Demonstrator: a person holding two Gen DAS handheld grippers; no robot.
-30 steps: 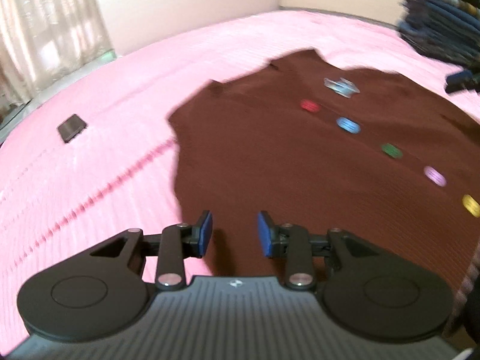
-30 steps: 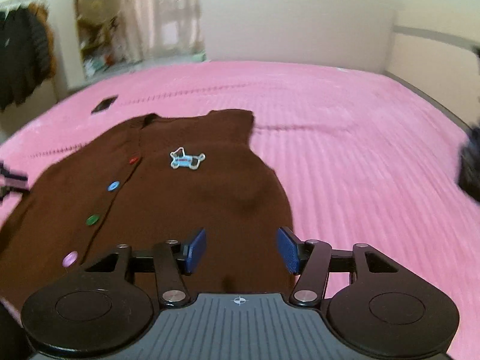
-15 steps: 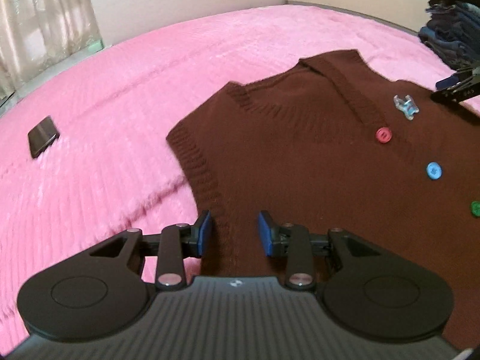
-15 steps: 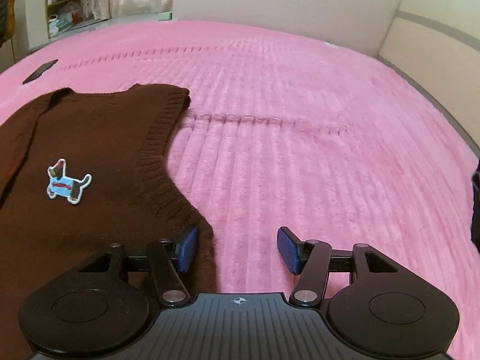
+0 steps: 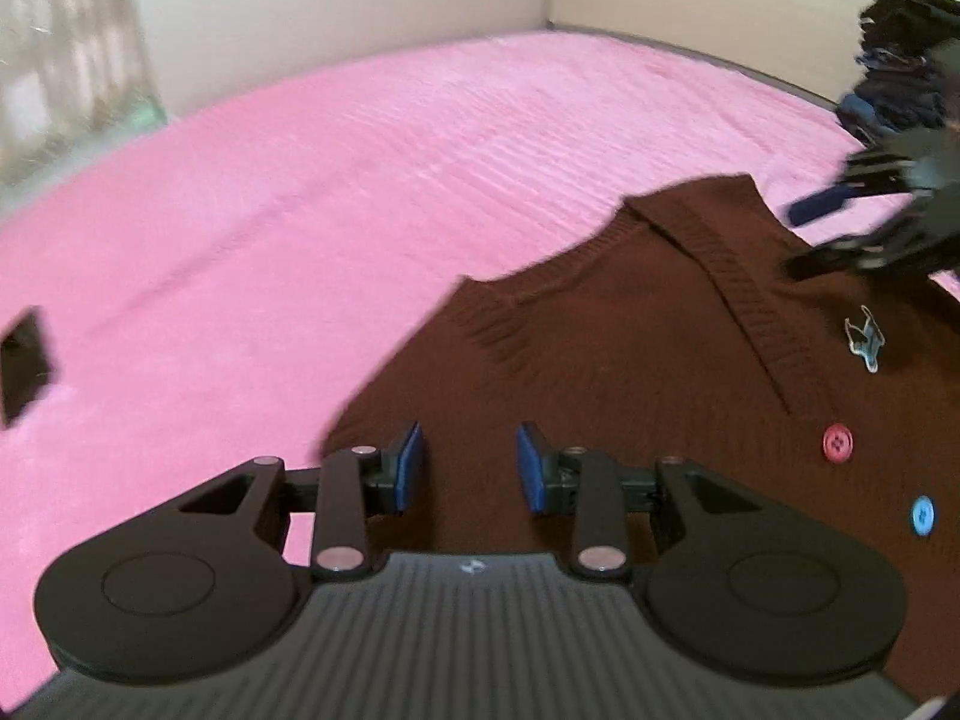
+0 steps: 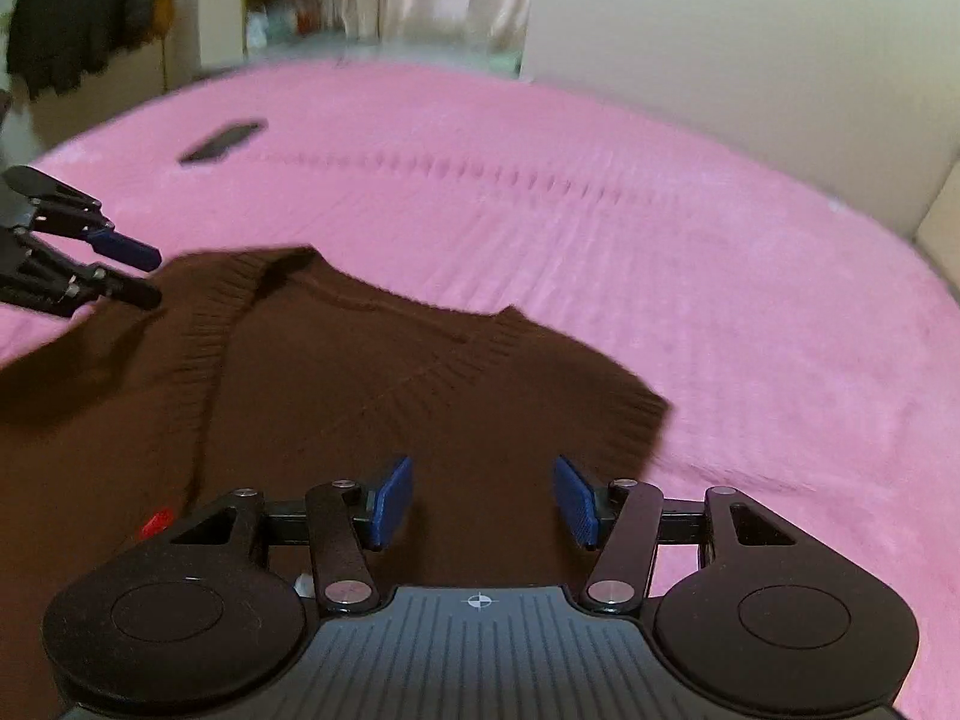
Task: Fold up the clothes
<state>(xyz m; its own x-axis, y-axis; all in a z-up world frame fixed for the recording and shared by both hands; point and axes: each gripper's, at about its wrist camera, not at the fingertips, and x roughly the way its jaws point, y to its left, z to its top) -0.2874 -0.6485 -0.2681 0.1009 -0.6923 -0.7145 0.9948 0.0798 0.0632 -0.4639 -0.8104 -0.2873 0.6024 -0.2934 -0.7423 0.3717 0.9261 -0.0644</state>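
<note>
Left wrist view: brown vest [image 5: 600, 360] flat on the pink bedspread [image 5: 360, 180], buttons up; left gripper [image 5: 469, 468] over one shoulder, jaws apart, nothing between them. Right wrist view: right gripper [image 6: 483, 498] over the other shoulder, jaws wider, also empty. Risks — pads pinching bedspread along with the knit, or uneven shoulder grips skewing the fold.

Pink bedspread [image 6: 600, 228], cream walls [image 6: 690, 30] (pale curtains [image 5: 66, 60] beyond)
</note>
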